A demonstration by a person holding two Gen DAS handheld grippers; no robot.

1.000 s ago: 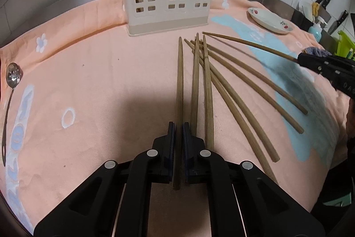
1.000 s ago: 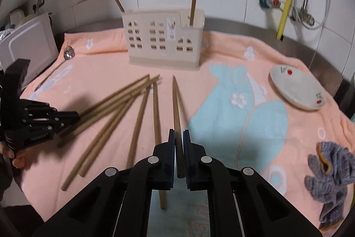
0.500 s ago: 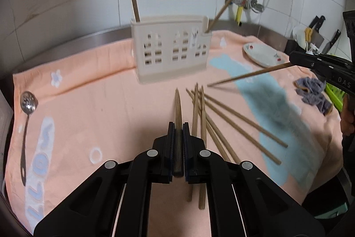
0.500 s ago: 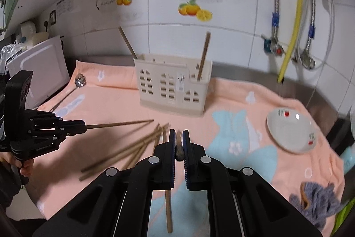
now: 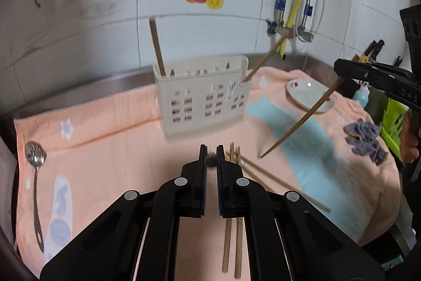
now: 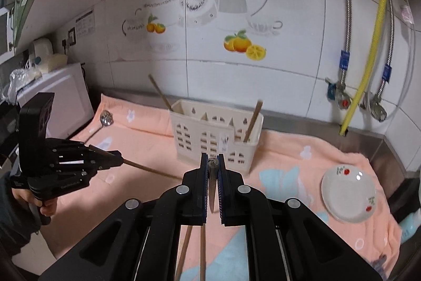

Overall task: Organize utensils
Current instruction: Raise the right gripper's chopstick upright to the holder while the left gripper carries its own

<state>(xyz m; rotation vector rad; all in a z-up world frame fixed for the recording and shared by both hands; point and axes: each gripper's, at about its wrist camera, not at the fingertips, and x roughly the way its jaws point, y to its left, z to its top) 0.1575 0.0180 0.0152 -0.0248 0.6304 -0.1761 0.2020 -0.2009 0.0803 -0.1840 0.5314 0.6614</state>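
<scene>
A cream plastic utensil holder [image 5: 202, 99] [image 6: 214, 133] stands at the back of the peach towel, with one chopstick in each end. My left gripper [image 5: 210, 150] is shut on a wooden chopstick [image 5: 211, 161], seen end-on; it shows sticking out of that gripper in the right wrist view [image 6: 150, 169]. My right gripper [image 6: 211, 158] is shut on another chopstick [image 6: 211, 175], which hangs tip-down in the left wrist view [image 5: 300, 123]. Both are held above the towel, in front of the holder. Several chopsticks [image 5: 234, 223] lie on the towel.
A slotted metal spoon [image 5: 35, 162] lies at the towel's left edge. A white dish [image 5: 310, 95] [image 6: 348, 194] sits at the right, with a grey cloth [image 5: 364, 138] nearer. A microwave [image 6: 63, 99] stands at the left, pipes and taps on the tiled wall.
Both grippers have lifted their chopsticks off the towel and risen. The right gripper's chopstick has tilted from flat to steeply tip-down.
</scene>
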